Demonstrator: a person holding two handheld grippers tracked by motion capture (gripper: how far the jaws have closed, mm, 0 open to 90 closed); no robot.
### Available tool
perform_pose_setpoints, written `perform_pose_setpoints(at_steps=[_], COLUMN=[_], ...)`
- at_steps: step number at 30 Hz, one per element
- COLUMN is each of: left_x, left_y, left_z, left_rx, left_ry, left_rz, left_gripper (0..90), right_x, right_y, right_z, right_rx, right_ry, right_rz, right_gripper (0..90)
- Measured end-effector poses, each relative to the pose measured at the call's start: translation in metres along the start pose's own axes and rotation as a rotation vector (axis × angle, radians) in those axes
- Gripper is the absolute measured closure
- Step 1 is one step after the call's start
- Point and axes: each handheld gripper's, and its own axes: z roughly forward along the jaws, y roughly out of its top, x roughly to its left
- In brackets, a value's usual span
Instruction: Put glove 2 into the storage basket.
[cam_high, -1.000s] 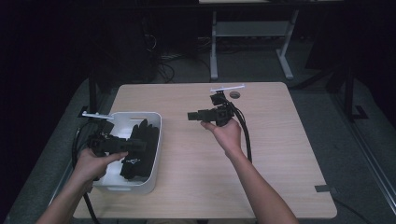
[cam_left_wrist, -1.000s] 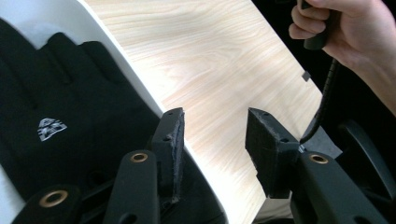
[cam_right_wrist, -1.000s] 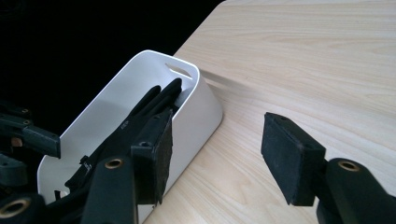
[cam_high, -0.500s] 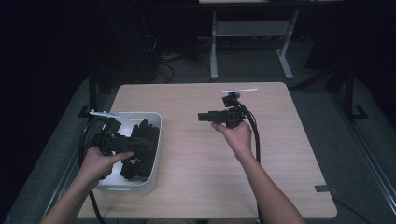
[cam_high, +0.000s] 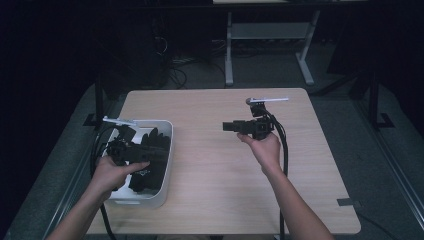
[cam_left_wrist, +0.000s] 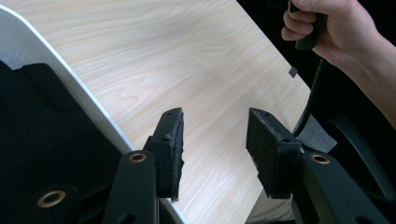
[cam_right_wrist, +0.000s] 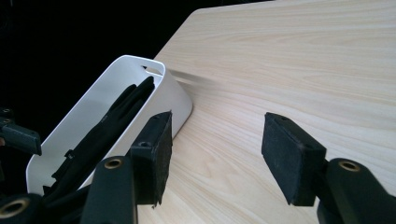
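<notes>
A white bin (cam_high: 168, 145) stands on the left side of the wooden table (cam_high: 210, 180) and holds black fabric items (cam_high: 152, 145). My left gripper (cam_high: 139, 150) hovers over the bin, jaws open and empty. In the left gripper view its jaws (cam_left_wrist: 214, 116) point across the bin rim (cam_left_wrist: 70, 88) toward the bare wood, with the black fabric (cam_left_wrist: 37, 126) below. My right gripper (cam_high: 226, 126) hangs above the table's middle, pointing left, open and empty. In the right gripper view its jaws (cam_right_wrist: 217, 119) face the bin (cam_right_wrist: 175, 93) and its black contents (cam_right_wrist: 116, 116).
The person's right hand (cam_left_wrist: 336, 28) grips the far gripper's handle, its cable trailing off the table edge. A small grey tape patch (cam_high: 347, 202) lies near the front right corner. Behind the table stand a metal desk frame (cam_high: 230, 50) and floor cables.
The right gripper has shifted to the right, away from the bin, still pointing left. The left gripper stays over the bin.
</notes>
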Motion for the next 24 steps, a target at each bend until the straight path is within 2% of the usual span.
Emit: perform_pose_setpoints(at_steps=[7, 12, 24], left_x=[-0.004, -0.007, -0.016], left_y=[0.003, 0.004, 0.008], left_z=[0.009, 0.015, 0.030], left_rx=[0.013, 0.020, 0.035], left_ry=[-0.008, -0.016, -0.033], left_rz=[0.012, 0.016, 0.037], left_gripper=[55.4, 55.0, 55.0], right_x=[-0.008, -0.013, -0.028], right_y=[-0.004, -0.007, -0.018], right_z=[-0.008, -0.013, -0.027], right_rx=[-0.007, -0.011, -0.012], right_ry=[-0.009, -0.016, -0.029], right_rz=[0.023, 0.013, 0.038], right_gripper=[42.5, 42.6, 42.6])
